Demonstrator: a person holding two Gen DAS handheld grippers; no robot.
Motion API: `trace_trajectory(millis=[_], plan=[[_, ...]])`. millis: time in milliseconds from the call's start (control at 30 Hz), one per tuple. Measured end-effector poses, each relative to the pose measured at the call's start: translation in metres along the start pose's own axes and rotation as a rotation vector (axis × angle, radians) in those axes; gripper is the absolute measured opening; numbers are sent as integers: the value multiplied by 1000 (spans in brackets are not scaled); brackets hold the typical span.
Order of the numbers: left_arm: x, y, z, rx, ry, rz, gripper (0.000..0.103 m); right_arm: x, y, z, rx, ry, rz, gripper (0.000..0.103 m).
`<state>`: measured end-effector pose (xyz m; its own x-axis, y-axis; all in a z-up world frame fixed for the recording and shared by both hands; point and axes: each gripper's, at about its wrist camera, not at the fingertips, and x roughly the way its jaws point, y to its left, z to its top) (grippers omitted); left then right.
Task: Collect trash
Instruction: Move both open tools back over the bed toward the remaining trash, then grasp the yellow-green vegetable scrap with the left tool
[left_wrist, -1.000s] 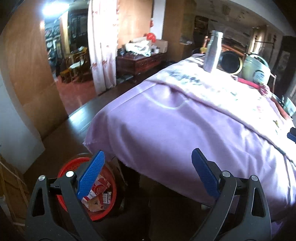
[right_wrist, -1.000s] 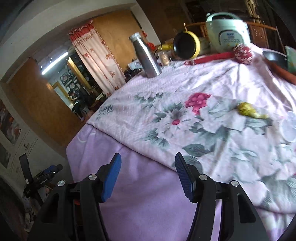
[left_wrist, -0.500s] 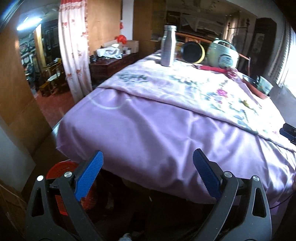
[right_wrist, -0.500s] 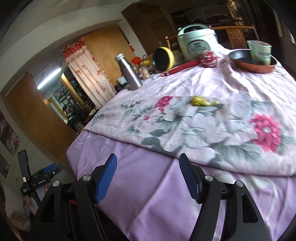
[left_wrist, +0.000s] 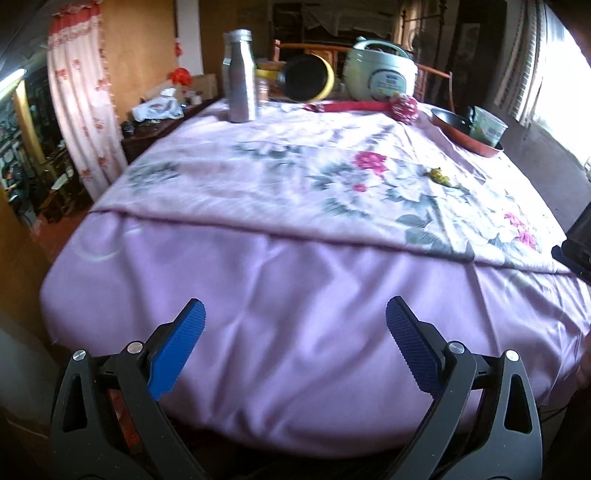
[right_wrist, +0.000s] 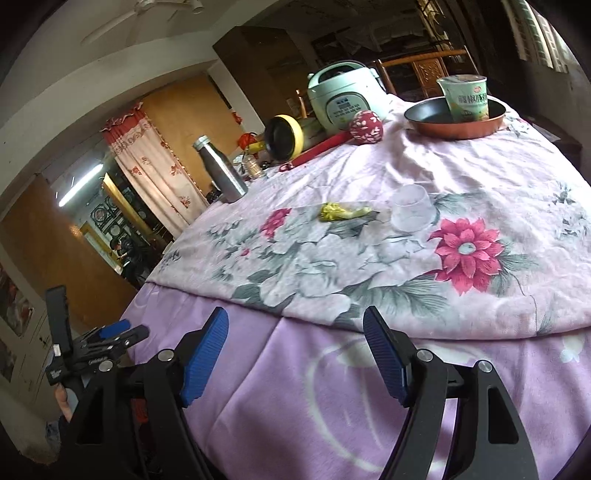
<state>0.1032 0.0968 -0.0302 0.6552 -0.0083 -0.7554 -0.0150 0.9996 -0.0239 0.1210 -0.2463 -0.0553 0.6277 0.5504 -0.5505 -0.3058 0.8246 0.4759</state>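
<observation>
A crumpled yellow-green wrapper (right_wrist: 341, 212) lies on the flowered cloth in the middle of the table; it also shows in the left wrist view (left_wrist: 439, 175). A clear plastic cup (right_wrist: 410, 212) lies on its side just right of it. A green instant-noodle cup (right_wrist: 466, 98) stands in a red pan (right_wrist: 436, 127). My left gripper (left_wrist: 295, 339) is open and empty at the table's near edge. My right gripper (right_wrist: 295, 350) is open and empty, short of the wrapper and cup. The left gripper shows at the left of the right wrist view (right_wrist: 110, 338).
At the back of the table stand a steel bottle (left_wrist: 240, 74), a black and yellow pan (left_wrist: 308, 79), a pale green rice cooker (left_wrist: 382, 72) and a red-handled massage hammer (left_wrist: 404, 105). A pink cloth (left_wrist: 295, 277) hangs over the table edge. A doorway with a curtain (left_wrist: 79, 110) is at the left.
Both grippers rose and swung toward the tabletop. The red bin with trash, under the left gripper a second ago, has left view. The wrapper and cup now sit nearer the right gripper.
</observation>
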Motion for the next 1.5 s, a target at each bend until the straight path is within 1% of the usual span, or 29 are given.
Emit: trace_trajectory(millis=[100,200,333,467,567,700,767,833,900,933,967,1000,1033,1067,1100,1133,1267,1367,1433,1467,1500], plan=[[21,-18,23,27,9,-27,95,6,-8,5,10,2,-7,75],[47,-42,53,66,21,-66,95,8,-16,12,29,-12,-16,75],[85,-89,95,131,42,-112,95,12,-32,25,64,-32,-29,75],[113,-132,123,175,62,-146,95,12,-48,32,83,-52,-64,75],[140,-165,140,214,85,-139,95,15,-62,34,107,-55,-86,75],[174,-189,157,210,126,-133,95,24,-81,31,153,-34,-90,75],[187,-193,162,195,136,-131,95,23,-87,32,178,-40,-31,75],[197,-194,164,188,146,-132,94,23,-90,32,182,-42,-34,75],[203,-194,161,200,150,-134,83,26,-88,31,173,-26,-24,75],[205,-195,159,210,156,-138,80,27,-86,31,161,-25,-28,75],[205,-195,158,214,149,-160,75,27,-84,32,152,-26,-34,75],[202,-195,157,220,143,-181,61,28,-84,32,148,-24,-38,75],[199,-197,157,230,148,-217,50,29,-84,32,150,-21,-38,75],[196,-198,156,232,151,-236,32,29,-85,32,156,-22,-37,75],[190,-198,156,230,144,-242,24,28,-87,33,166,-27,-35,75],[182,-196,156,223,135,-261,19,28,-89,33,177,-32,-32,75],[158,-185,157,191,132,-349,18,27,-97,32,224,-41,-9,75],[149,-177,146,208,151,-364,18,28,-99,32,238,-30,7,75],[146,-170,134,228,168,-363,19,29,-98,35,239,-29,-19,75],[146,-169,130,239,172,-353,22,31,-97,39,234,-17,-44,75],[147,-167,125,252,173,-345,30,34,-95,44,227,0,-62,75]])
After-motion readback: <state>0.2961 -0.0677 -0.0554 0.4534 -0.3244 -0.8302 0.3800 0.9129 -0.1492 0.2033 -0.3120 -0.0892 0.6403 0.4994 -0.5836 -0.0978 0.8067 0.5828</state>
